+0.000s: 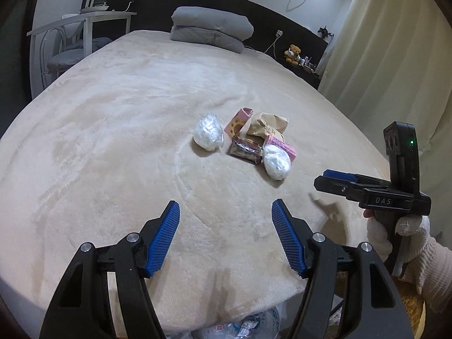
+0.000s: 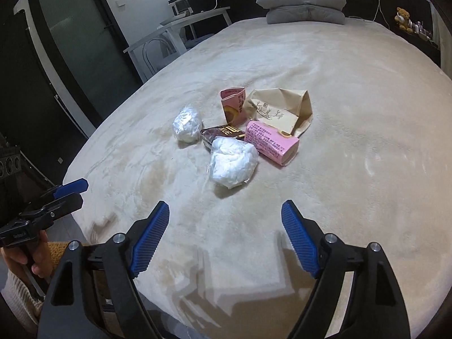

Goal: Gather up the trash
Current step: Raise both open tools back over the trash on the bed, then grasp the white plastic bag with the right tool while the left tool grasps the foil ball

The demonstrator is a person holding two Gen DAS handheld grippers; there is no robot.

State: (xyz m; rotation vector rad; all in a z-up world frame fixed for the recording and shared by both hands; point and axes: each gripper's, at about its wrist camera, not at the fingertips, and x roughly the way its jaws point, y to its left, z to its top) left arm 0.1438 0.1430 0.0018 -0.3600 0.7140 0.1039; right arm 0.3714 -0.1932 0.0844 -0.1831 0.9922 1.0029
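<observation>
Blue-padded jaws gape on both: left gripper (image 1: 226, 207) and right gripper (image 2: 225, 208) hover empty over the bed (image 2: 353, 113). Just ahead lies the nearest white plastic wad (image 2: 233, 165), then pink cartons, a brown paper bag (image 2: 278, 107).

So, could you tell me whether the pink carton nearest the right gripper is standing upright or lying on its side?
Lying on its side. The pink carton rests lengthwise on the bed cover, its printed side facing up.

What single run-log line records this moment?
left tool: open, empty | right tool: open, empty | trash pile: untouched on bed | nearest: white wad
</observation>
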